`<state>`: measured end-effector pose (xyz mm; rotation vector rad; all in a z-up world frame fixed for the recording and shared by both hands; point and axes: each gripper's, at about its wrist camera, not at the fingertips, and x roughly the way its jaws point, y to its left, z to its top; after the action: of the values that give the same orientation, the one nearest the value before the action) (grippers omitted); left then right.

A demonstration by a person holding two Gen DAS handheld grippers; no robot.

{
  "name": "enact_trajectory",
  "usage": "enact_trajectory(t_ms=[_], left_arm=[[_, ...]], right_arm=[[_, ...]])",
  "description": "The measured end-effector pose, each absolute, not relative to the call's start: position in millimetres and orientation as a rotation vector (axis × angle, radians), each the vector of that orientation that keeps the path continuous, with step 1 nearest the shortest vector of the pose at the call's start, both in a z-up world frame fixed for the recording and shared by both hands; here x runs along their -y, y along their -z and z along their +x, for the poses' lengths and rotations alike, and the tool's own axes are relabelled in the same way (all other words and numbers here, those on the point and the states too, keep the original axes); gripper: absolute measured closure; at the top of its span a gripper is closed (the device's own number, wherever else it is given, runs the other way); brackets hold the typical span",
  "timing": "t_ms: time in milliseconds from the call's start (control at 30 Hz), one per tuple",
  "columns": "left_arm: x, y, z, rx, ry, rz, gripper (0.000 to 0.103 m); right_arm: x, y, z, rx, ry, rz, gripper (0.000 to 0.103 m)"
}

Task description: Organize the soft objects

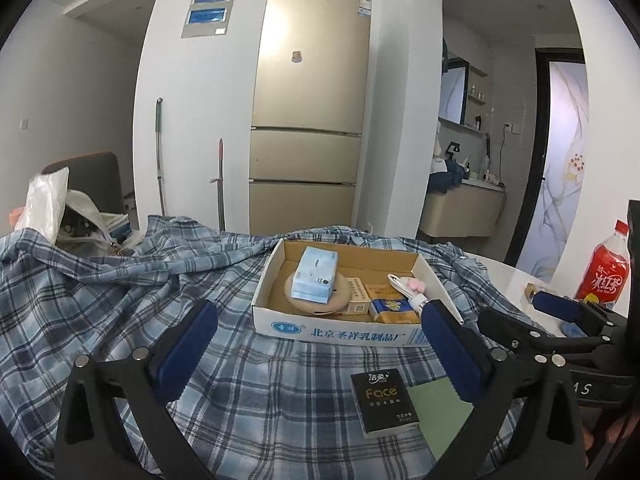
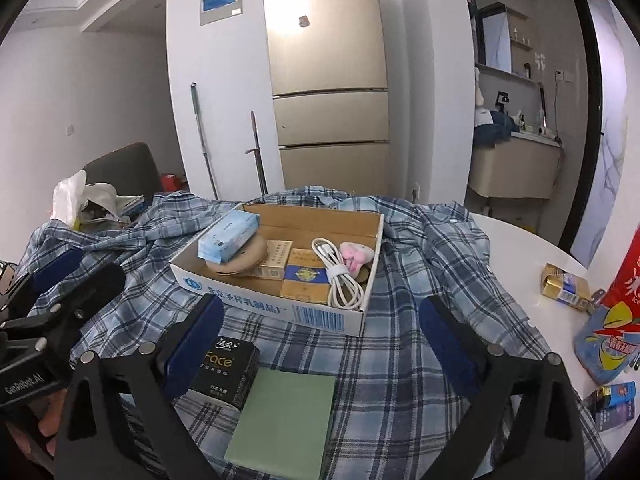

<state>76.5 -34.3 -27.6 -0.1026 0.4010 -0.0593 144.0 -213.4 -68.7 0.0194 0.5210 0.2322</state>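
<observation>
A blue plaid shirt [image 1: 120, 300] is spread over the table, also in the right wrist view [image 2: 432, 264]. On it stands a shallow cardboard box [image 1: 336, 330] [image 2: 280, 310] holding a blue tissue pack [image 1: 314, 276] [image 2: 228, 244], cigarette packs, a white cable [image 2: 340, 276] and a pink plush [image 2: 356, 256]. A black Face tissue pack [image 1: 384, 402] [image 2: 226, 370] and a green pad [image 1: 440, 412] [image 2: 284, 420] lie in front. My left gripper [image 1: 320, 360] is open and empty above the shirt. My right gripper [image 2: 320, 352] is open and empty over the pad.
A red drink bottle [image 1: 604, 272] stands at the right on the white table [image 2: 520, 248], with a gold pack [image 2: 564, 286] and snack bags [image 2: 608, 344]. White plastic bags [image 1: 52, 208] lie at the back left. A fridge [image 1: 312, 120] stands behind.
</observation>
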Motion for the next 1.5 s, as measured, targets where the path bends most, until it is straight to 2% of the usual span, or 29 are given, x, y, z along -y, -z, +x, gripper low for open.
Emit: enact_trajectory(t_ms=[267,433,500,800,933,1033,1500], left_arm=[[30.9,33.0,86.4,-0.474,0.057,-0.116,0.0],[27.3,37.5,91.9,-0.508,0.052,-0.135,0.0],[27.1,38.0,92.0,-0.508,0.054,-0.136,0.0],[40.8,37.3,87.9,-0.492,0.079,-0.07,0.0],[42.0,36.8,86.3,-0.488,0.079,-0.067,0.0],[41.1,37.3,87.4,-0.502,0.078,-0.076,0.0],[39.0,37.7,90.8,-0.521,0.076,-0.087,0.0]], right_arm=[[210.6,69.6,145.8,-0.548,-0.239,0.008,0.005],[202.4,94.3,162.6,-0.833,-0.235,-0.022,0.005],[199.3,102.7,167.0,-0.893,-0.292,-0.006,0.007],[181.8,121.6,168.0,-0.966,-0.32,-0.089,0.01],[178.4,127.9,170.2,-1.002,-0.328,-0.102,0.016],[175.8,132.5,171.5,-1.029,-0.341,-0.113,0.024],[171.9,141.6,176.4,-1.073,-0.345,-0.143,0.026]])
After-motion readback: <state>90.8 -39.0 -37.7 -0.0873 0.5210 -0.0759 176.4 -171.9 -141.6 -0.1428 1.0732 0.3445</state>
